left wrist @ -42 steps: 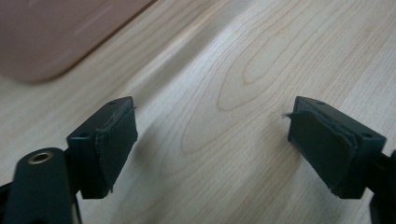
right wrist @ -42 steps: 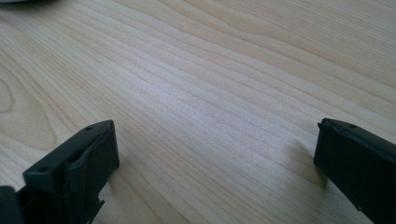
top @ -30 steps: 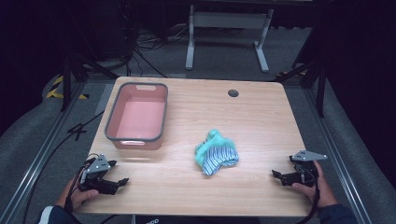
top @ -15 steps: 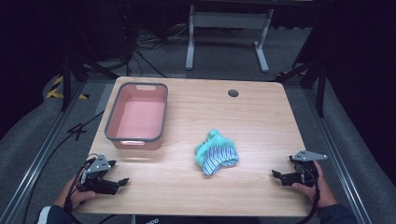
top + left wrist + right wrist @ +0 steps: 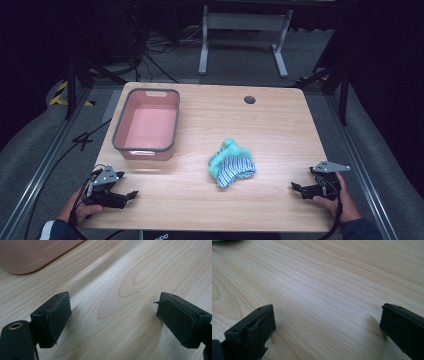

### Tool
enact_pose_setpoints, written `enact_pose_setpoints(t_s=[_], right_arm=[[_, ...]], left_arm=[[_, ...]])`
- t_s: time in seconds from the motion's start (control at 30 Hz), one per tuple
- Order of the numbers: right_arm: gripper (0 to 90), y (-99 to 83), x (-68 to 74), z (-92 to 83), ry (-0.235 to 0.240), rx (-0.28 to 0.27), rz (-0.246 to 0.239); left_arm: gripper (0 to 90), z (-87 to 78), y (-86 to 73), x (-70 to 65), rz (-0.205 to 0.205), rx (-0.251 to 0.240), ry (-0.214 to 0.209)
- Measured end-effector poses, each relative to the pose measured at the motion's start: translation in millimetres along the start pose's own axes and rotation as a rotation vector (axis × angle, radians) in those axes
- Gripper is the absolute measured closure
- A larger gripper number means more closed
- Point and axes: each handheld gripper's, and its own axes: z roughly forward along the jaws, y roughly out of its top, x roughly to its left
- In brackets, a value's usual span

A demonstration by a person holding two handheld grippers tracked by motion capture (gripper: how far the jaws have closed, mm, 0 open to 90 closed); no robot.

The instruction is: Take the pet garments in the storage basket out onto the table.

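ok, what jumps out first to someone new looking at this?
The teal and striped bundle of cloth lying mid-table, bright against the pale wood. Next, the pink tub with a grey rim at the far left. The left gripper and right gripper sit at the near corners, both open with nothing between the jaws.

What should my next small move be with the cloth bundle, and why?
Probably bring the right gripper in toward the teal and striped cloth bundle. Both it and the left gripper rest open and empty at the near table corners, the bundle lies loose mid-table, and the pink bin is empty.
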Motion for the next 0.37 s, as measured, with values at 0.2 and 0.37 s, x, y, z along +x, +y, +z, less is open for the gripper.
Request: enact_pose_setpoints(t_s=[0.2, 0.37], right_arm=[[0.5, 0.0, 0.6, -0.3, -0.001, 0.0, 0.008], [0.7, -0.3, 0.8, -0.6, -0.005, 0.0, 0.007]], left_arm=[[11.5, 0.4, 0.3, -0.9, -0.008, 0.004, 0.001], [11.1, 0.3, 0.7, -0.8, -0.003, 0.006, 0.004]])
